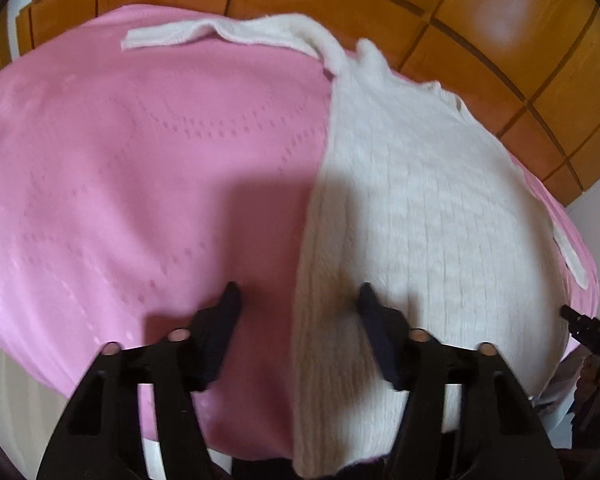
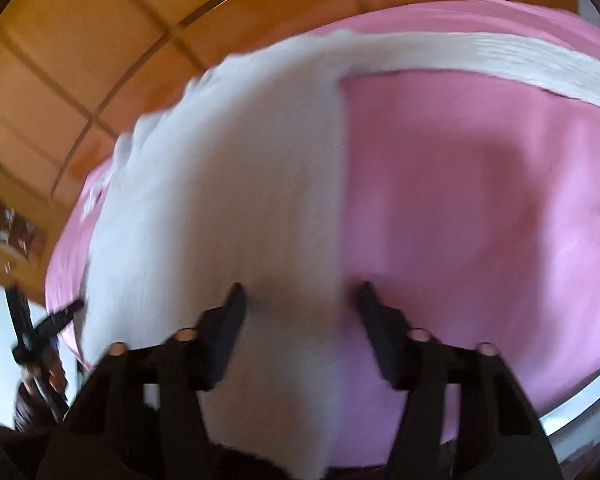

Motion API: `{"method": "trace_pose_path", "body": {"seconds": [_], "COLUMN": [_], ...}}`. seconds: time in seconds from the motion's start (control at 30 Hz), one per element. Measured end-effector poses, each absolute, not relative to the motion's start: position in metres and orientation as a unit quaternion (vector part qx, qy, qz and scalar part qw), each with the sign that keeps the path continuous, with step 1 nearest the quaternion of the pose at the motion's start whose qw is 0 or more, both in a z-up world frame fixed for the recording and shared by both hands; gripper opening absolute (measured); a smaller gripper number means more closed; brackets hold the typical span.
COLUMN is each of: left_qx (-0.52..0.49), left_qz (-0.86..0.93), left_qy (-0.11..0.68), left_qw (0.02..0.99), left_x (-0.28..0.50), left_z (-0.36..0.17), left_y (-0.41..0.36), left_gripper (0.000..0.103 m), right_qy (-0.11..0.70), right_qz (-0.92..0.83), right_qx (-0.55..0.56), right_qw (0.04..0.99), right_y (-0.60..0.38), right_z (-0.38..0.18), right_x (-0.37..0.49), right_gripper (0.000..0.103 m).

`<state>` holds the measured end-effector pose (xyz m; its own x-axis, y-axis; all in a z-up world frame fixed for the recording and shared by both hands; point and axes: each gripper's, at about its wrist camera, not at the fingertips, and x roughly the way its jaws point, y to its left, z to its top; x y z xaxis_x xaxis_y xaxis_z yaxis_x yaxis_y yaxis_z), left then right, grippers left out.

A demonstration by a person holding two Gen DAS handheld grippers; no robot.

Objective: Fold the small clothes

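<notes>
A small white ribbed knit sweater lies flat on a pink cloth. One sleeve stretches away at the far edge, and the other hangs toward the right rim. My left gripper hovers open over the sweater's near left edge, which runs between its fingers with the pads clear of it. In the blurred right wrist view, my right gripper stands open over the opposite edge of the sweater. Each gripper shows at the border of the other's view: the right gripper and the left gripper.
The pink cloth covers a rounded tabletop whose pale rim shows at the lower right. Orange floor tiles surround the table. A hand holds the right gripper.
</notes>
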<state>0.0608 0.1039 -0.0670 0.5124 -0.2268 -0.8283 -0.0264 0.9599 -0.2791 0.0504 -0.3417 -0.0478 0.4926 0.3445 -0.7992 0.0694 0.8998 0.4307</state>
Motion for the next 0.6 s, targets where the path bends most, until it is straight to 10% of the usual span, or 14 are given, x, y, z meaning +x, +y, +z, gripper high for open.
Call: {"method": "trace_pose_path", "body": {"seconds": [0.03,0.07,0.37,0.47,0.53,0.6], "left_qx": [-0.125,-0.130,-0.142,-0.178,-0.206,-0.221], "left_qz": [-0.066,-0.089,-0.113,-0.094,-0.059,-0.016], "left_qy": [0.489,0.492,0.492,0.476,0.439,0.410], "left_qw": [0.861,0.856,0.852,0.856,0.873,0.885], "left_x": [0.059,0.057,0.039,0.052,0.060,0.074], "left_z": [-0.066,-0.066,-0.058,-0.048,-0.036,-0.025], "left_y": [0.102,0.098,0.085,0.106,0.131,0.158], "left_gripper": [0.024,0.009,0.005,0.025,0.062,0.062], "right_qy": [0.501,0.505,0.493,0.496,0.473,0.441], "right_qz": [0.083,0.082,0.019,-0.004,-0.017,-0.025], "right_qx": [0.198,0.187,0.111,0.117,0.138,0.143], "right_qw": [0.839,0.839,0.863,0.860,0.870,0.886], "right_y": [-0.336,-0.332,-0.358,-0.362,-0.367,-0.365], "right_z": [-0.048,-0.047,-0.029,-0.036,-0.027,-0.010], "right_x": [0.050,0.048,0.044,0.046,0.045,0.047], "right_gripper": [0.006,0.007,0.007,0.044,0.065,0.067]}}
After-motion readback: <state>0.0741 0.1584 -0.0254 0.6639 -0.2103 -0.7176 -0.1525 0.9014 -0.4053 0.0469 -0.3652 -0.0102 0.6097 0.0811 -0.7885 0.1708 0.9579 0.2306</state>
